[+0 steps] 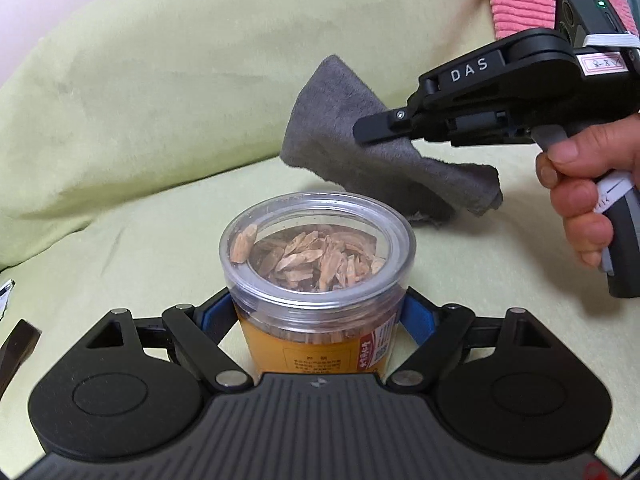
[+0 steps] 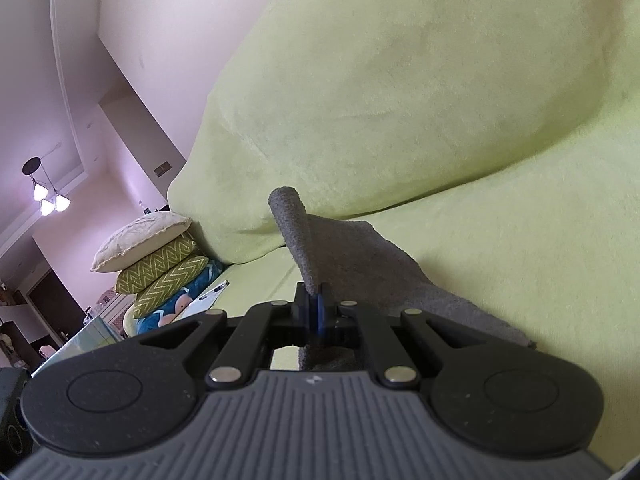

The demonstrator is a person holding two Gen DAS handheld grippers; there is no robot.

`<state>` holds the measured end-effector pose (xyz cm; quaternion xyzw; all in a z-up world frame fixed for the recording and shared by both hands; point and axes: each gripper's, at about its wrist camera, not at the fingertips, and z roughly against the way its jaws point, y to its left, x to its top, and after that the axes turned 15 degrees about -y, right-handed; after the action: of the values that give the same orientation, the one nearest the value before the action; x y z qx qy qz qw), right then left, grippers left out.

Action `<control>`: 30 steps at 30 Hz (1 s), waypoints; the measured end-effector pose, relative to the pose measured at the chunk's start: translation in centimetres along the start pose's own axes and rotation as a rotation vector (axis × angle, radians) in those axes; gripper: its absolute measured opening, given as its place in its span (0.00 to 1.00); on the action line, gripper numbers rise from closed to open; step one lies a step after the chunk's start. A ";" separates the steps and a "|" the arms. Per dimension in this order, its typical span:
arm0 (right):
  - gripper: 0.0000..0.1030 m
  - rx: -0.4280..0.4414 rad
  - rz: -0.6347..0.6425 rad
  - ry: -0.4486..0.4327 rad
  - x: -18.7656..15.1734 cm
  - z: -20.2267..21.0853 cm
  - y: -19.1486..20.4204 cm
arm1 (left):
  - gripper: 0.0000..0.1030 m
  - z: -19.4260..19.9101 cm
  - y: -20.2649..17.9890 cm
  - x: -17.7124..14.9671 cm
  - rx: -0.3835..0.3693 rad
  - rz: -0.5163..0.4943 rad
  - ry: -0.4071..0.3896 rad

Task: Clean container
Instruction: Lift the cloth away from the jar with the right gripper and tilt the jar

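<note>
A: Left wrist view, lower centre. Your left gripper (image 1: 320, 316) has its blue-padded fingers (image 1: 416, 320) against both sides of the clear plastic jar with the orange label (image 1: 316, 280). Clamped on it?

B: Yes, pads touch the jar wall just under the lid. The jar stands upright on the pale green sofa cover (image 1: 120, 240), in the middle of the frame. Through the clear lid you see tan dried slices inside.

A: Moving right. Above and behind the jar?

B: A grey fleecy cloth (image 1: 360, 140) hangs in the air, upper centre-right, apart from the jar lid. Your right gripper (image 1: 372, 130) enters from the right edge, its black fingers pinched on the cloth. Your right hand (image 1: 580, 200) wraps the grip at the far right.

A: Right wrist view, left side first.

B: Stacked cushions (image 2: 160, 264) at centre left, a ceiling lamp (image 2: 48, 196) above them.

A: Centre?

B: The right gripper (image 2: 314, 308) is closed tight on the grey cloth (image 2: 360, 264), which sticks up past the fingertips and drapes toward the right. Green sofa cover (image 2: 440, 100) fills the rest.
</note>
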<state>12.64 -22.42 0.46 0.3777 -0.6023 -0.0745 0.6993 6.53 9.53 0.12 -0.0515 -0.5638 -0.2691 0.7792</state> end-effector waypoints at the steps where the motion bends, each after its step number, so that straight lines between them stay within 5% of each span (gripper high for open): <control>1: 0.02 -0.004 -0.003 0.000 -0.1 -0.1 0.0 | 0.82 -1.0 0.7 -0.7 0.001 0.001 0.003; 5: 0.02 -0.020 -0.017 -0.013 -0.1 0.4 -0.2 | 0.82 -8.6 -1.5 2.0 0.012 0.006 -0.022; 12: 0.02 -0.049 -0.070 -0.039 0.2 0.7 -1.4 | 0.82 -12.4 -1.9 2.5 0.088 0.073 -0.062; 16: 0.02 -0.060 -0.075 -0.044 0.3 0.8 -1.8 | 0.82 -12.9 -2.0 3.0 0.090 0.034 -0.041; 22: 0.03 -0.061 -0.096 -0.046 0.5 1.1 -2.2 | 0.82 -10.7 -2.5 4.4 -0.010 -0.110 0.113; 30: 0.03 -0.060 -0.081 -0.049 0.6 1.2 -2.2 | 0.82 -10.8 -1.7 4.6 -0.084 -0.044 0.176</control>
<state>12.54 -24.87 -0.42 0.3787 -0.6008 -0.1298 0.6919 15.96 2.25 0.03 -0.0480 -0.4823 -0.3131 0.8167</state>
